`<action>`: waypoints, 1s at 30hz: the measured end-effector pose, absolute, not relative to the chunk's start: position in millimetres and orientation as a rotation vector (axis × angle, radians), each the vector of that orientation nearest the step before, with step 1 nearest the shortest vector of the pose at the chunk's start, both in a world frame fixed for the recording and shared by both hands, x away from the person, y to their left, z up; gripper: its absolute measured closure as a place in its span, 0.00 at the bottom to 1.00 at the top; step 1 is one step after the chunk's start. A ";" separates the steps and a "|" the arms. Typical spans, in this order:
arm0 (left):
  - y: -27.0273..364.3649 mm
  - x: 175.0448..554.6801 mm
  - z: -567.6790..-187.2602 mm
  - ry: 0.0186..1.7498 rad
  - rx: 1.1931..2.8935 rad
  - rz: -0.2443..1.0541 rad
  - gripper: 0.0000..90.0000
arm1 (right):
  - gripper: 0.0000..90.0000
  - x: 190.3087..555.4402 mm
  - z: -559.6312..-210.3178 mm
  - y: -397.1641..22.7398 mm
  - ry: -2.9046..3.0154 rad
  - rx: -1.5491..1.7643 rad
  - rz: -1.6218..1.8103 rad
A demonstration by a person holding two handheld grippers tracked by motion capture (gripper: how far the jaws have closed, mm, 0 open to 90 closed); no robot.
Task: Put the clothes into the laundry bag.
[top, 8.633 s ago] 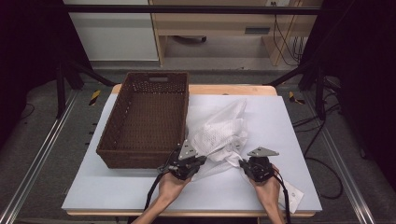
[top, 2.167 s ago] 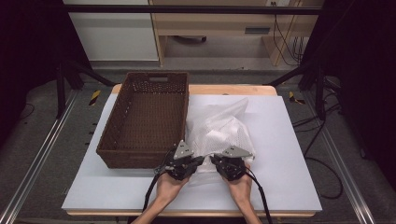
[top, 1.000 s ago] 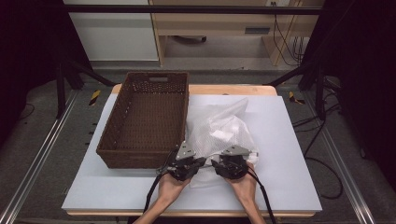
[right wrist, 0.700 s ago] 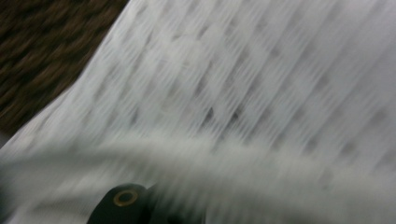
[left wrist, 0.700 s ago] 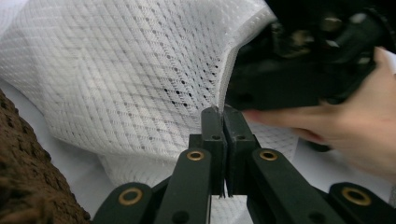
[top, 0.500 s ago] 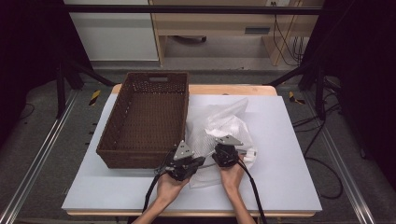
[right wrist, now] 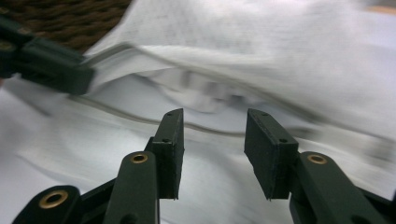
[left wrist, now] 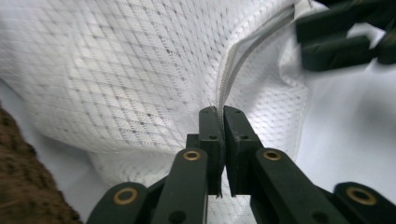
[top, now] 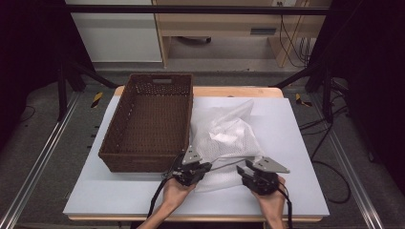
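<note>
A white mesh bag (top: 224,136) with a zip lies on the white table, right of the brown wicker basket (top: 143,162). My left gripper (top: 203,167) is at the bag's near left corner. In the left gripper view it (left wrist: 223,114) is shut on the bag's zip edge (left wrist: 238,65); its jaws have just been easing open slightly, the zip tape still pinched between them. My right gripper (top: 246,171) is at the bag's near right corner. In the right gripper view it (right wrist: 212,126) is open with nothing between its jaws, which have just been opening, and the gaping bag mouth (right wrist: 201,93) lies ahead.
The basket (left wrist: 28,186) is empty and sits close to the left of the bag. The table's near edge (top: 200,217) runs just behind both hands. Dark floor, metal rails and cables surround the table.
My right gripper has pulled back from the middle of the bag toward the right and the near edge, and its jaws have opened. The left gripper has stayed put on the zip edge.
</note>
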State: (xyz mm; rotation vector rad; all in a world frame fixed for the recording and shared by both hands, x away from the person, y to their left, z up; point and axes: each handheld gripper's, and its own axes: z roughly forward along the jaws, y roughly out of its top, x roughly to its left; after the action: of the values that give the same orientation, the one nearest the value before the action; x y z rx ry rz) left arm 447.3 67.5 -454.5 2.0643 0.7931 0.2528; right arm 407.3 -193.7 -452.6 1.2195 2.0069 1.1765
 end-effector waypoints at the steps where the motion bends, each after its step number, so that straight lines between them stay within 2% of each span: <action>1: 65.0 447.9 -457.3 0.792 2.079 0.242 0.87 | 0.64 407.2 -451.5 -201.8 1.976 1.237 1.159; 5: 59.4 444.7 -462.6 0.799 2.129 0.249 0.65 | 0.65 424.9 -461.3 -226.8 1.940 1.364 1.076; 9: 69.9 432.2 -457.3 0.811 2.100 0.257 0.57 | 0.86 436.0 -481.3 -236.9 1.999 1.421 0.907; 10: 76.2 426.9 -456.7 0.821 2.091 0.265 0.56 | 0.87 435.4 -483.4 -238.6 2.004 1.427 0.883; 11: 81.5 422.8 -457.5 0.834 2.086 0.269 0.56 | 0.94 433.2 -484.2 -243.4 2.008 1.430 0.904; 13: 93.1 416.6 -461.0 0.860 2.083 0.264 0.55 | 0.94 430.0 -482.6 -249.6 2.014 1.453 0.869; 15: 103.6 412.8 -466.8 0.895 2.068 0.259 0.55 | 0.88 425.9 -478.5 -255.5 1.992 1.465 0.923; 19: 110.0 416.3 -479.1 0.960 2.055 0.247 0.55 | 0.70 428.6 -469.0 -257.3 1.930 1.457 1.043; 22: 104.7 418.9 -485.1 0.971 2.048 0.250 0.54 | 0.65 439.2 -476.3 -249.2 1.981 1.462 1.055; 25: 100.7 417.0 -487.1 0.964 2.044 0.279 0.57 | 0.68 444.2 -487.4 -241.5 2.024 1.461 0.973; 27: 99.7 415.8 -487.6 0.983 2.043 0.317 0.64 | 0.71 441.1 -488.9 -239.1 2.004 1.434 0.963; 30: 98.6 416.3 -487.6 1.022 2.035 0.354 0.77 | 0.86 437.4 -488.6 -236.2 2.004 1.437 0.957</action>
State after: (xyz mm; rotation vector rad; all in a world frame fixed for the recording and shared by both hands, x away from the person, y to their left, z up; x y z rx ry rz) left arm 416.3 98.6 -487.6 2.0355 1.0215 0.3541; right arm 437.4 -236.2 -488.6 1.4373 2.0038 0.9574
